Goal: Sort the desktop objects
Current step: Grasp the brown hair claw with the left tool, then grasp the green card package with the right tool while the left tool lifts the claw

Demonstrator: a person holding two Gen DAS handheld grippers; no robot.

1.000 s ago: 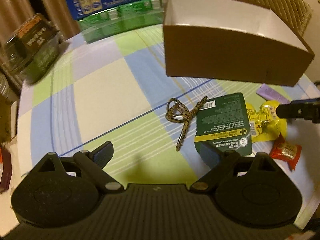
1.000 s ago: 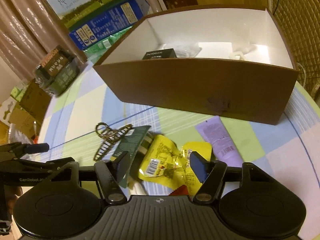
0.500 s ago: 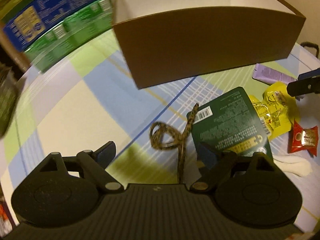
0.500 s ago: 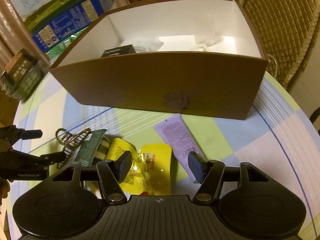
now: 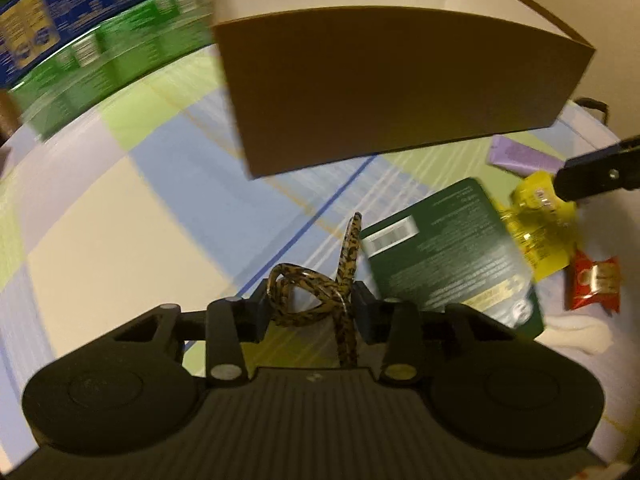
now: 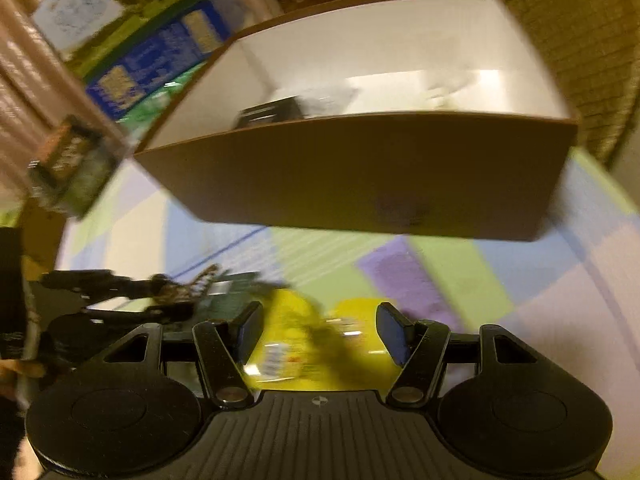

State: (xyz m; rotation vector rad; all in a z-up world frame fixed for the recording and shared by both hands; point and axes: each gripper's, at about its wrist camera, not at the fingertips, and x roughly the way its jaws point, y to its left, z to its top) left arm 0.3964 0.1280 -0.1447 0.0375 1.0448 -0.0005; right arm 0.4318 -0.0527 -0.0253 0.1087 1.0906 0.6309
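My left gripper point(image 5: 308, 300) is shut on a leopard-print hair claw point(image 5: 316, 292), just left of a dark green packet point(image 5: 448, 256). A brown cardboard box point(image 5: 384, 96) with a white inside stands behind. My right gripper point(image 6: 320, 332) is open, its fingers on either side of a yellow snack pouch point(image 6: 316, 340); I cannot tell if they touch it. The pouch point(image 5: 540, 232), a purple tube point(image 5: 520, 158) and a red candy point(image 5: 596, 284) lie to the right. In the right wrist view the box point(image 6: 360, 184) holds a black item point(image 6: 272, 112), and the purple tube point(image 6: 404, 284) lies before it.
The checked tablecloth point(image 5: 120, 200) covers a round table. Green and blue cartons point(image 5: 92, 40) stand at the back left. A dark packaged box point(image 6: 68, 168) sits at the left edge. A white object point(image 5: 580, 336) lies below the red candy. A woven chair point(image 6: 580, 40) stands behind the box.
My left gripper moved forward and closed on the hair claw. My right gripper shifted left and down over the yellow pouch, still open.
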